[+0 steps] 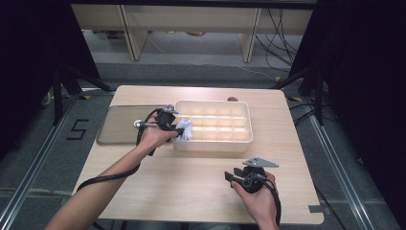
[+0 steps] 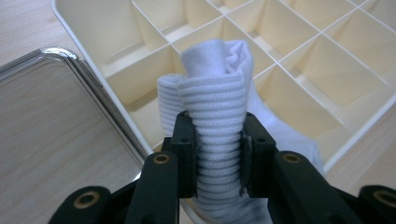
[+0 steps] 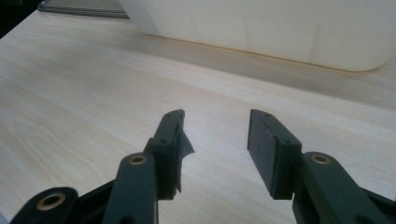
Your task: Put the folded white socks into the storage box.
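The left gripper [image 2: 218, 154] squeezes a rolled white sock [image 2: 215, 107] between its two black jaws. The pads press on the sock from both sides, so the grip looks tight. In the left gripper view the sock stands up tall, like a little tube, and its long way runs straight on from the jaws. Its far end leans over the box [image 2: 84, 42].

The box is cream and has many small cups inside, set in rows. In the high view the sock [image 1: 185, 129] sits right at the box's [image 1: 213, 146] left end, just over the rim, with the left gripper [image 1: 179, 132] beside it. The cup under the sock is the one in the near left corner of the box, as far as can be told. A loose bit of sock hangs down past the jaws toward the near wall of the box.

The next move likely turns on this: the cup lies just ahead of the sock and below it, so the sock probably has to go down, end first.

A shiny tray [image 1: 125, 125] lies flat just left of the box, touching or almost touching it.

The right gripper [image 1: 239, 176] rests on the table [image 1: 191, 177], well in front of the box. Its jaws stand apart with nothing between them. The left hand is much nearer the box.
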A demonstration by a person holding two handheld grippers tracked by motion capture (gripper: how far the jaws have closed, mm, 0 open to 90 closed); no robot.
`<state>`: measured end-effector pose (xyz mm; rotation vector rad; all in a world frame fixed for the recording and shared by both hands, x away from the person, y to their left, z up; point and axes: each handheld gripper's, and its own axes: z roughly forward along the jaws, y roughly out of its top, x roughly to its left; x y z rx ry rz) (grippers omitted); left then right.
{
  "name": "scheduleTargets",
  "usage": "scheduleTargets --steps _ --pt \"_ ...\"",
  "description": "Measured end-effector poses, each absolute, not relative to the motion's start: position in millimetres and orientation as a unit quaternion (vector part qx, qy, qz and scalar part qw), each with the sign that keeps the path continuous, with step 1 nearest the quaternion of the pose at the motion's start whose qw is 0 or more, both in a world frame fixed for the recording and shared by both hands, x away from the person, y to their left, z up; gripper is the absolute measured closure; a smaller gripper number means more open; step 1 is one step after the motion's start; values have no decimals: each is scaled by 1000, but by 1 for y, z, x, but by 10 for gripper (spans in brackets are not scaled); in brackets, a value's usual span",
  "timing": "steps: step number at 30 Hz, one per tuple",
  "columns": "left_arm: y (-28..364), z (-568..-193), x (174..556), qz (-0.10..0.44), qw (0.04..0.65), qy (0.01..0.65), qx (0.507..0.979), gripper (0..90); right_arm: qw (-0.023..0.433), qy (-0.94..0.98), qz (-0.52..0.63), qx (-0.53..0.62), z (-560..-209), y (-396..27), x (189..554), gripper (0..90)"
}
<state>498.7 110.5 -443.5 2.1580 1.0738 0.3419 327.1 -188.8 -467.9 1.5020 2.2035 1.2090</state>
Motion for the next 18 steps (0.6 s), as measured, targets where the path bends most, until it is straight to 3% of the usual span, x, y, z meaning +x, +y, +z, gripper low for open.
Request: scheduleTargets --steps 18 --pt "108 -440 506 108 311 406 852 712 111 748 405 514 -468 -191 328 566"
